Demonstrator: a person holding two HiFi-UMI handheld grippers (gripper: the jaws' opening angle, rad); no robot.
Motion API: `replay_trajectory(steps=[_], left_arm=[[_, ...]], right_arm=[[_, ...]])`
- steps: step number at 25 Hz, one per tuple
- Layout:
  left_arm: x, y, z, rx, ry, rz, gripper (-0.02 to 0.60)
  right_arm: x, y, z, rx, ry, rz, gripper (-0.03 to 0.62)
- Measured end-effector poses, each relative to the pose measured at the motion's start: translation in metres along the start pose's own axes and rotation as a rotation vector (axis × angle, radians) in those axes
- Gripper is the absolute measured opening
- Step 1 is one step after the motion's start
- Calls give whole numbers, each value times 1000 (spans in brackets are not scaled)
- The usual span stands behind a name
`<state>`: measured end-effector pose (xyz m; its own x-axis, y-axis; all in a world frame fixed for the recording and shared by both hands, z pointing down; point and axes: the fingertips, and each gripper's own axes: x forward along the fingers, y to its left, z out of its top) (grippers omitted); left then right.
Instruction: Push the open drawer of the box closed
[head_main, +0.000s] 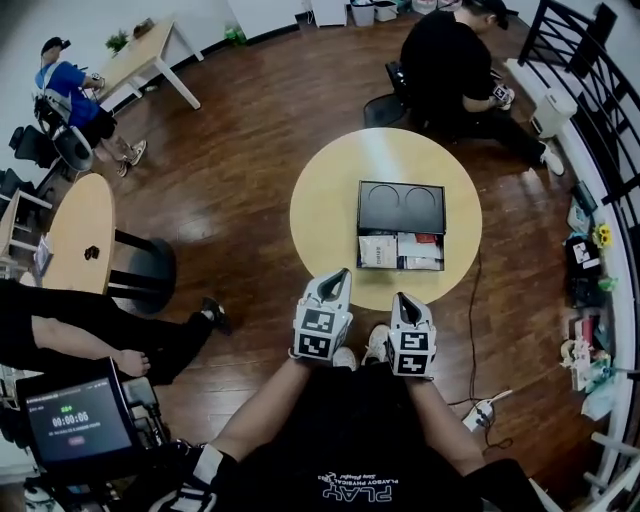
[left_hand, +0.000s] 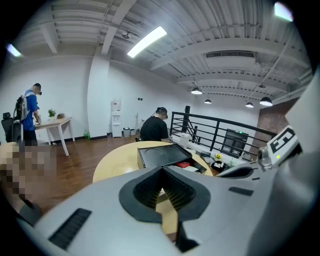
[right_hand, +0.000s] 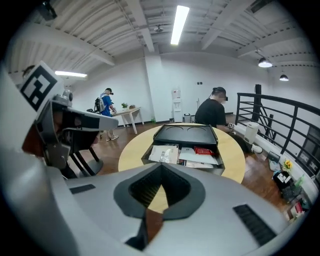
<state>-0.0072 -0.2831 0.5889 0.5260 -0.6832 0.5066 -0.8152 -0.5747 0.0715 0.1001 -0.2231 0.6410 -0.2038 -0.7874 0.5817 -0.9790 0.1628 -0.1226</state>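
Dark wooden floor. A person in black sits beyond a round table. A person in blue stands beside a long desk. A small screen glows at lower left.

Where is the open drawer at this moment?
In the head view, the drawer sticks out of the near side of the box on the table, just ahead of the right gripper.

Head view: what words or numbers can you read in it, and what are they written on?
"PLAY": big white print on the person's black shirt, upside down to the camera.
The smaller white line next to it on the shirt is too small to read.
Screen at lower left: digits like a timer, perhaps "00:00:00", too blurred to be sure.
Packets in the open drawer: their print is too small to read.
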Motion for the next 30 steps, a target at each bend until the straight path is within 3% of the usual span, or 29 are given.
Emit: replay_trajectory(steps=[9,24,30], left_arm=[[2,3,-7,-36,52,62,-3],[10,-15,-13,-30,81,31,-3],[30,15,-22,-53,99,21,-3]], right_arm=[[12,-26,6,-6,36,-11,5],[19,-51,-15,20,83,-56,5],[58,-40,-23,7,146,-74,5]])
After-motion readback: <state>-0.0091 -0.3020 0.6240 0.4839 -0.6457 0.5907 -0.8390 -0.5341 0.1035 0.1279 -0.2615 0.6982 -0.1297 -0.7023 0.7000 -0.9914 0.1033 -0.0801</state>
